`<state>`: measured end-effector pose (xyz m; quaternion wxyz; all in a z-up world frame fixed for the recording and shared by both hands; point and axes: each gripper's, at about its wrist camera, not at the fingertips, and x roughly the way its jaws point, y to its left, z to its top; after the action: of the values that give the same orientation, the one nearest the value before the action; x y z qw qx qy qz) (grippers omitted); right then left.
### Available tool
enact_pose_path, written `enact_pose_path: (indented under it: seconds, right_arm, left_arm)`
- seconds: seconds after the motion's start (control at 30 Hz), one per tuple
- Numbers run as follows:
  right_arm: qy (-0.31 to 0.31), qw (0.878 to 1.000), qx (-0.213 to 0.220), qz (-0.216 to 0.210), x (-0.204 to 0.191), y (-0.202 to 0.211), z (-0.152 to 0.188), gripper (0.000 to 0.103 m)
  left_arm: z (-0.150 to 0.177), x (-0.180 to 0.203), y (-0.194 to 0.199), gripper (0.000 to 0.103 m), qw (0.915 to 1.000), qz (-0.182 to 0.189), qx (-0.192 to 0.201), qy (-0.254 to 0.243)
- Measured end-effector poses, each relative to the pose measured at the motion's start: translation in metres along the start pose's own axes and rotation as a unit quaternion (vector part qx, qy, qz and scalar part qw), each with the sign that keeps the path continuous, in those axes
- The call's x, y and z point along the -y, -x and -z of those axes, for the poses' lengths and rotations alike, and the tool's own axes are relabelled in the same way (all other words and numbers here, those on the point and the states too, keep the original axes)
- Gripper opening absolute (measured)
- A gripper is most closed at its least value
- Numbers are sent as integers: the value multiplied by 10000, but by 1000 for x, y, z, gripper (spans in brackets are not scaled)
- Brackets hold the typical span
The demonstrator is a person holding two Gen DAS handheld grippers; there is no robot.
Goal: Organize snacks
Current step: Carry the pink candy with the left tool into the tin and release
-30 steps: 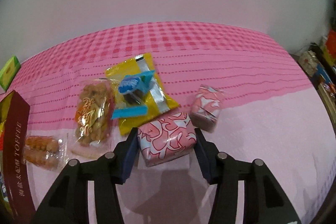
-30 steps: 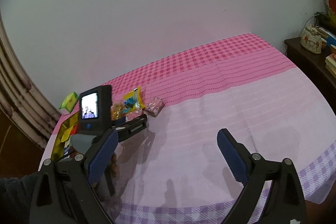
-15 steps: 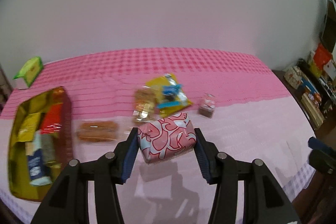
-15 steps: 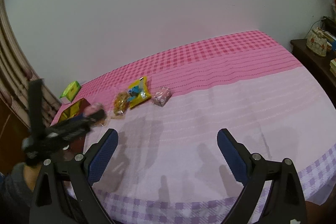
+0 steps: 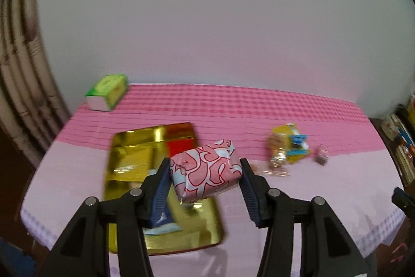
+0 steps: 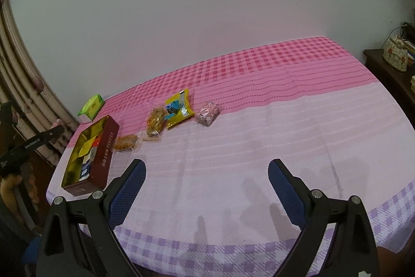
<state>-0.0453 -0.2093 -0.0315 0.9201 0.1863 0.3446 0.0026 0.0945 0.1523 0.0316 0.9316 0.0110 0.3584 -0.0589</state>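
Your left gripper (image 5: pixel 206 173) is clamped on the pink swirl-wrapped packet (image 5: pixel 206 170), one blue pad on each side. The packet is tilted and held up off the cloth, over the near right part of the open gold-lined tin (image 5: pixel 129 160). The left wrist view is motion-blurred, so fine detail is soft.

Your right gripper (image 6: pixel 206 181) has its jaws spread wide with nothing between them, hovering above bare lilac tablecloth (image 6: pixel 246 147) near the front edge, well apart from all the snacks.

The tin (image 6: pixel 105 155) sits at the table's left front corner, with "TOFFEE" on its maroon side and a few packets lying inside. Just right of it lies a clear pack of orange biscuits (image 6: pixel 125 142), then a clear bag of fried snacks (image 6: pixel 155 121), a yellow pouch (image 6: pixel 179 108) with a blue candy on top, and a second small pink packet (image 6: pixel 208 114) furthest right. A green box (image 6: pixel 92 105) stands behind the tin by the wall.
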Motion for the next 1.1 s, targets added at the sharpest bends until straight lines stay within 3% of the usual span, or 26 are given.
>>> enact_pose_path:
  seconds: [0.3,1.1]
  right_arm:
    - [49,10000,-80,18,-3,-6,2,94]
    - [134,9997,-189,28,-6,-10,6,95]
  left_arm:
    - [11,-65,6,51,9981,-377,-51,482]
    - [68,-79,-58,51,9897,-800,-1007,629]
